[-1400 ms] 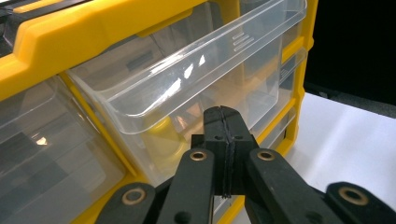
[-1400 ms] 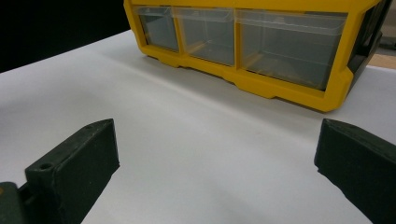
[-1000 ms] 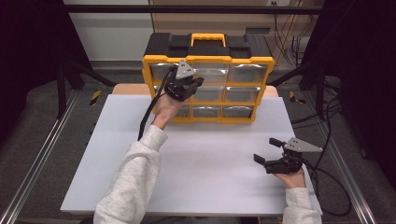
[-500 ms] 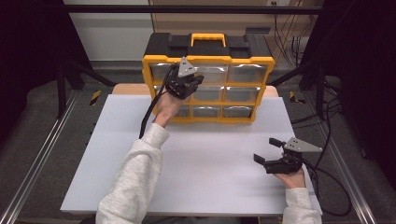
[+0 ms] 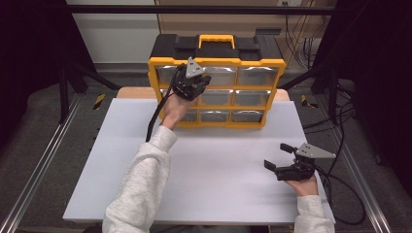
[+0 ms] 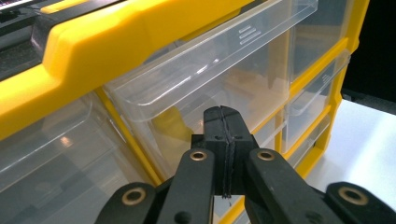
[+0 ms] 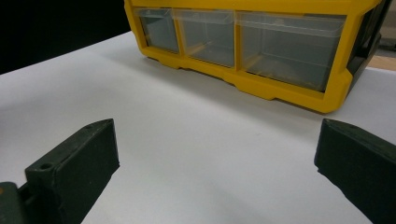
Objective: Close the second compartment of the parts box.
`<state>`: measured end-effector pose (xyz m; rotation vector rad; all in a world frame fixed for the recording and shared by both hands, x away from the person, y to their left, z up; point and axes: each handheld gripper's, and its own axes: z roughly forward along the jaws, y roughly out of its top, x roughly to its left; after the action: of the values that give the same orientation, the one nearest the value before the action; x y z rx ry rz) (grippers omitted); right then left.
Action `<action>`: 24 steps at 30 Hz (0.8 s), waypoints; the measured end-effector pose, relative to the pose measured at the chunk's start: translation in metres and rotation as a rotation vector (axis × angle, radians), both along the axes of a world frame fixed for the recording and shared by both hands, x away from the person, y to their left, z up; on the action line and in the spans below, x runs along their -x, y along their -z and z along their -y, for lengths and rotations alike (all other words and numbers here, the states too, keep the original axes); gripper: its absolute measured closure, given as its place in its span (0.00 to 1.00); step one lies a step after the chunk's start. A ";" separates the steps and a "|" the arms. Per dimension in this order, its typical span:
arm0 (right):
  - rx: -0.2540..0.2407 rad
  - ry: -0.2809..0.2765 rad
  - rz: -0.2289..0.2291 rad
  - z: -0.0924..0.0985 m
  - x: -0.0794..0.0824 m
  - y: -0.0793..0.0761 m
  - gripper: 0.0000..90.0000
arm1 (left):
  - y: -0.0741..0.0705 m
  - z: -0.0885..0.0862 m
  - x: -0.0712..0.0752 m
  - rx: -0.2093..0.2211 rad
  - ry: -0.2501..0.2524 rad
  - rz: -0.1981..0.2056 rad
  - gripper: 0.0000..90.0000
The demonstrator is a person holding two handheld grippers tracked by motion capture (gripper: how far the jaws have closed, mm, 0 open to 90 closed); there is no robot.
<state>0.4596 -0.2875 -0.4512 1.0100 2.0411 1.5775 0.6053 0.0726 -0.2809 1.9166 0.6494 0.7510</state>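
Organizer [image 5: 216, 73] sits at the desk's [image 5: 209, 170] far edge, centred, drawer fronts facing the person. Yellow frame, clear drawers in three rows.

Left gripper [image 5: 193, 83] is up against the organizer's left column, at the top/middle row. In the left gripper view the jaws are pressed together, nothing between them, tips [image 6: 223, 122] just under the lip of a clear drawer [image 6: 219, 74] that looks pulled slightly proud of the frame. Cannot tell if the tips touch it.

Key relation: drawer lies straight ahead and slightly above the closed tips; its long axis runs across the gripper's line, its slide axis runs back toward the person. So the next move is likely a push in or a hook-and-pull along that axis. With the jaws closed, a pinch needs them opened first.

Right gripper [image 5: 281, 159] rests near the desk's right front corner, jaws wide apart, empty, well apart from the organizer. Left hand is clearly nearer.
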 end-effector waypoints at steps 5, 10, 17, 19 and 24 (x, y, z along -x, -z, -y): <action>-0.001 0.002 0.001 0.001 0.000 0.000 0.00 | 0.001 0.001 -0.004 0.000 -0.005 0.000 1.00; 0.004 0.003 -0.002 0.000 0.000 0.001 0.00 | 0.001 -0.001 -0.006 0.006 0.000 -0.002 1.00; 0.002 0.004 -0.001 0.001 0.000 0.001 0.00 | 0.003 -0.005 0.000 0.040 0.021 -0.030 1.00; -0.002 0.004 -0.002 0.001 0.000 0.000 0.00 | 0.004 -0.008 0.005 0.059 0.031 -0.030 1.00; -0.004 0.006 -0.003 0.000 0.000 0.000 0.00 | 0.006 -0.017 0.019 0.108 0.060 -0.044 0.98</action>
<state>0.4596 -0.2878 -0.4517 1.0202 2.0358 1.5784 0.5868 0.0891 -0.2874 1.8498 0.6434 0.6252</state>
